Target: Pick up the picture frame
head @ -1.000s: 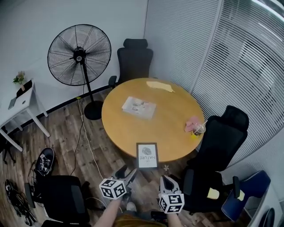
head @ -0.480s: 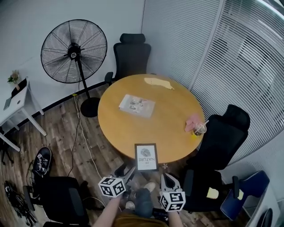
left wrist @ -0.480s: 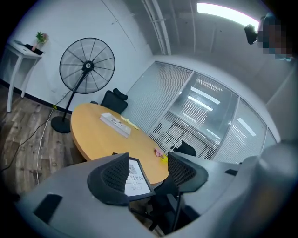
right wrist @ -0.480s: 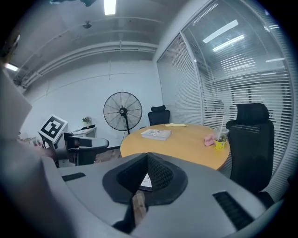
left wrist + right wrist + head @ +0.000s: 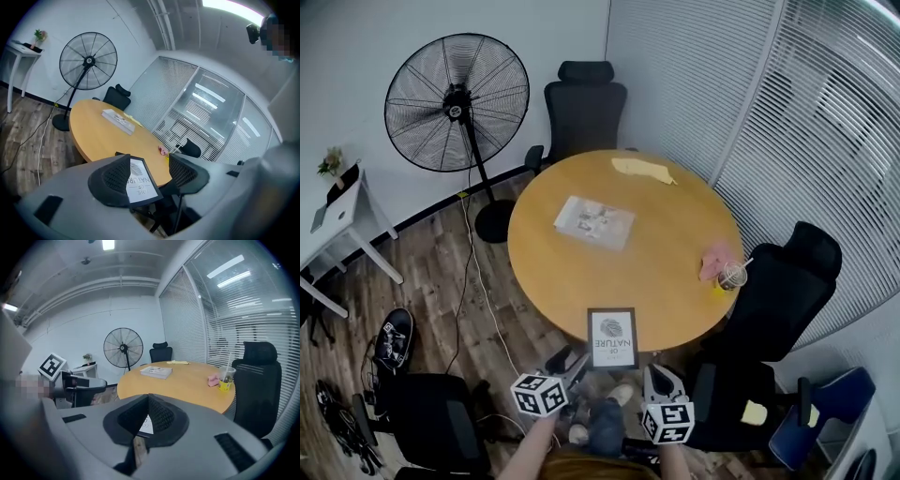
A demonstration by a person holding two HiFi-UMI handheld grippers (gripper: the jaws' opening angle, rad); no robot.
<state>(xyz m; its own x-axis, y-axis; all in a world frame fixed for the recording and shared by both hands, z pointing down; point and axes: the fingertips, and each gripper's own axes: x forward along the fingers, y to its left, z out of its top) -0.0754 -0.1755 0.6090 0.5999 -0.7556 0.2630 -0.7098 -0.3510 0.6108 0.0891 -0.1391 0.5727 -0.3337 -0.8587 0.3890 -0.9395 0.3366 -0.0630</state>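
Office meeting room: round table (image 5: 572,277), swivel chairs (image 5: 584,108), window blinds (image 5: 825,141).

Right tongs (image 5: 148,396) closed tip to tip — picture frame (image 5: 146,424) glimpsed behind them, by the round table (image 5: 187,380).

In its own view, the left gripper (image 5: 149,163) has one pad covering the left side of the picture frame (image 5: 140,183). The right gripper (image 5: 148,397) is worse, its jaws hide all but a white sliver of it. Tiny print above NATURE? Can't read it from the head view.
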